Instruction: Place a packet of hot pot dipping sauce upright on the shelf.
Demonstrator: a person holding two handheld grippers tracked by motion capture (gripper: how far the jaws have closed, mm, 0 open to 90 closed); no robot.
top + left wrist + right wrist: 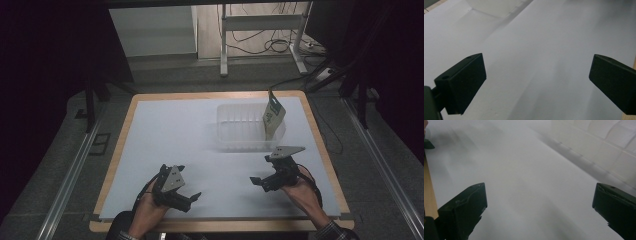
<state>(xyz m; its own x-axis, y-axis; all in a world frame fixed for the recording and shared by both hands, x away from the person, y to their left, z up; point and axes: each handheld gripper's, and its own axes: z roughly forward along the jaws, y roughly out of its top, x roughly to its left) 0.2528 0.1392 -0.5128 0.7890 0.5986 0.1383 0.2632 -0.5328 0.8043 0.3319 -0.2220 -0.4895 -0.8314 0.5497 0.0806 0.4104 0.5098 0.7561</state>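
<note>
**Bin and packet on white table, both grippers empty**

Bin, clear plastic with ribbed walls, sits on the far right part of the table, the largest thing in the high view: a white sheet over a board with a wooden rim. The bin's long side runs across the table. Its near wall also shows, blurred, at the upper right of the right gripper view.

Packet, white and green, stands tilted at the bin's right end, with its top corner rising above the rim.

Left gripper lies low over the near left part of the table, held in the person's left hand, well apart from the bin. Its jaws are spread wide with nothing between them; in the left gripper view bare white table lies in the gap.

Right gripper hovers near the bin's near right corner, held in the right hand, a grey plate on top. Its jaws are also spread wide and empty, as the right gripper view shows.
</note>
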